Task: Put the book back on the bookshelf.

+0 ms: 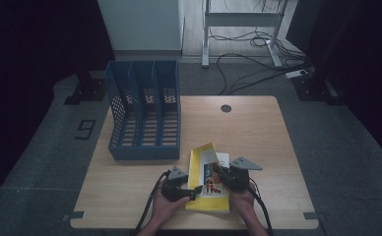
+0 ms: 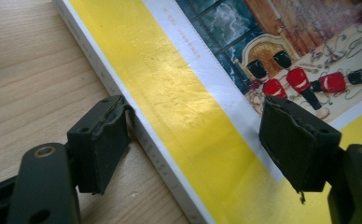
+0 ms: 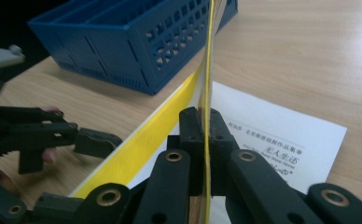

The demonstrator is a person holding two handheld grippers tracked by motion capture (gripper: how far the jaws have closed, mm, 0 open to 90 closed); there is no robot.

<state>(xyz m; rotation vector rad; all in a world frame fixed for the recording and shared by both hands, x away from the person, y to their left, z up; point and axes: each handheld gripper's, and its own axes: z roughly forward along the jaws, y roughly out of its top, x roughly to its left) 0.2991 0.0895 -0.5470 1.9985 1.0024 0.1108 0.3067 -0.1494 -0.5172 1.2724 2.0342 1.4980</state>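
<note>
Two grippers work one yellow book (image 1: 206, 184) that lies on the wooden table (image 1: 258, 132) near its front edge, just in front of the blue file rack (image 1: 144, 115). On the left, the left gripper (image 2: 195, 140) stands released, its jaws wide: one pad sits against the book's spine edge down on the table, the other hovers over the picture of red toy soldiers (image 2: 305, 84) without pressing, as far as the view tells. On the right, the right gripper (image 3: 206, 135) is clenched on the yellow front cover (image 3: 209, 70), lifted upright so the white title page (image 3: 281, 140) shows beneath. To open the book cleanly, I judge the left gripper should pin the spine or block so the book cannot slide, while the right swings the cover over in a smooth arc about the hinge, pinching near the edge and not tugging outward, lest the thin cover crease or tear.
</note>
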